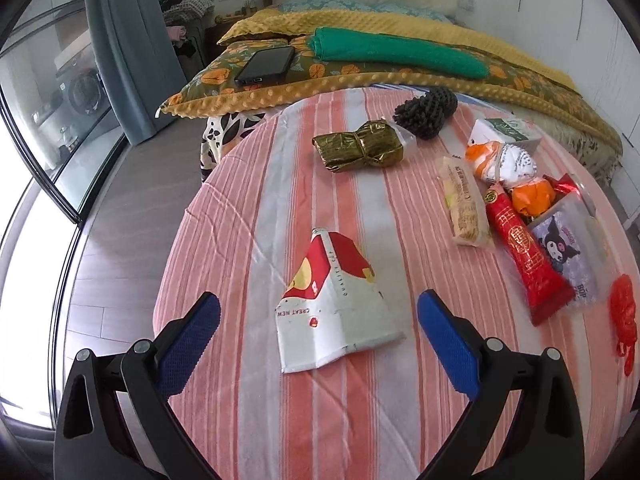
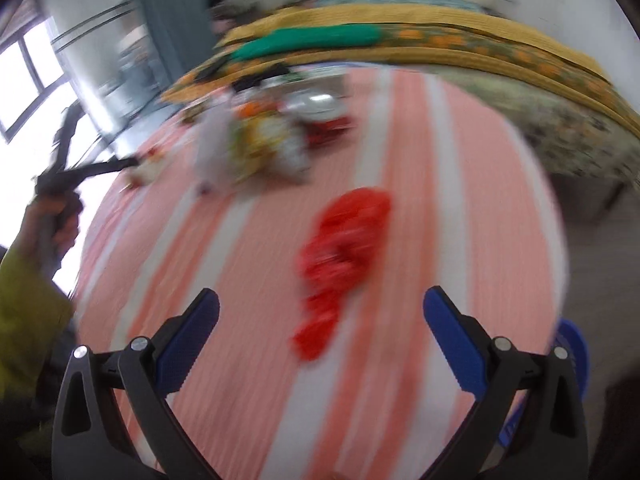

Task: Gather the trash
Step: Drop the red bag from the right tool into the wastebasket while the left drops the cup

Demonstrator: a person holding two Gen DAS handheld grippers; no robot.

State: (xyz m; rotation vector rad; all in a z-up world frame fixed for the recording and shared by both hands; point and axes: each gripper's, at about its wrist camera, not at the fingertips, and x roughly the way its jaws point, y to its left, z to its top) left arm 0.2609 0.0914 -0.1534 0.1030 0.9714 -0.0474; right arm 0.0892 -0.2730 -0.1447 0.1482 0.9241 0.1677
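The left gripper is hovering with its blue-padded fingers spread wide, gripping nothing, over a round table under a pink-and-white striped tablecloth. A flattened red-and-white paper cup is lying between the two fingers, touching neither. At twelve o'clock from the cup a gold foil packet is resting, with a black knobbly pouch just beyond it at one o'clock. Toward two o'clock a heap of wrappers is crowding together: a beige snack wrapper, a red tube-shaped packet beside it, an orange crumpled wrapper and a cartoon-printed pouch. A crumpled red plastic bag is sitting at three o'clock near the table edge. Beyond the table, a black phone is lying on a floral pillow.

The right wrist view is blurring heavily. The right gripper is likewise wide open and empty, with the red plastic bag lying on the cloth at twelve o'clock, just ahead of the fingertips. At nine o'clock a hand in a yellow-green sleeve is holding the other gripper's handle.
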